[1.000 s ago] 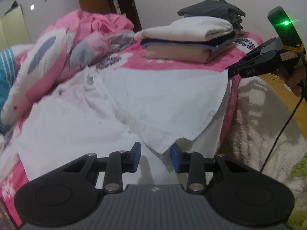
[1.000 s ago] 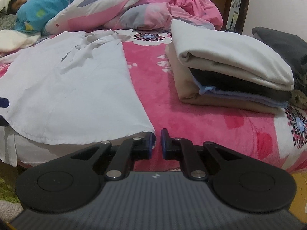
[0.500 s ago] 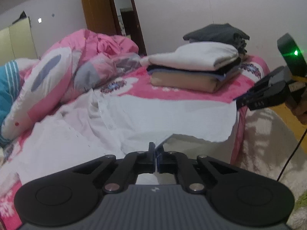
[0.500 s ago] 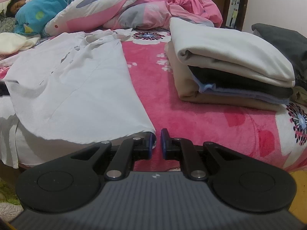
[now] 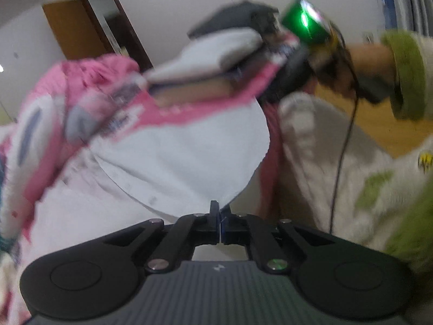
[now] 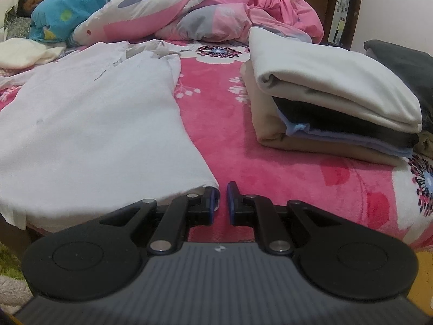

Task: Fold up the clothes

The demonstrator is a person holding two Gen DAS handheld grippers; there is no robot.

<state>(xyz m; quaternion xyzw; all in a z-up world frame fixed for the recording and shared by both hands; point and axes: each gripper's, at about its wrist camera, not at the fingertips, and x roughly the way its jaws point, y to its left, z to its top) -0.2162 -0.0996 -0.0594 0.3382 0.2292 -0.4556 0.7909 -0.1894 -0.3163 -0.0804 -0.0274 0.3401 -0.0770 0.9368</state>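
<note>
Blur smears your left view | white shirt [image 6: 89,135] flat, creased | left gripper [image 5: 218,226] clenched on its hem | right gripper [image 6: 222,201] slightly parted at shirt's corner, grip unclear

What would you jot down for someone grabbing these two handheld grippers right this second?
Left gripper: jaws shut on the hem corner of the white shirt; its view is blurred.
Right gripper: jaws slightly apart at the shirt's other hem corner, fabric draped over the left jaw; no firm pinch visible.
The shirt lies spread on the pink blanket, hem at the bed's edge, not yet folded.
Stack of folded clothes sits to the right, apart from the shirt, with a dark pile behind it.
Left to do: probably secure the right corner, fold the shirt and add it to the stack.
</note>
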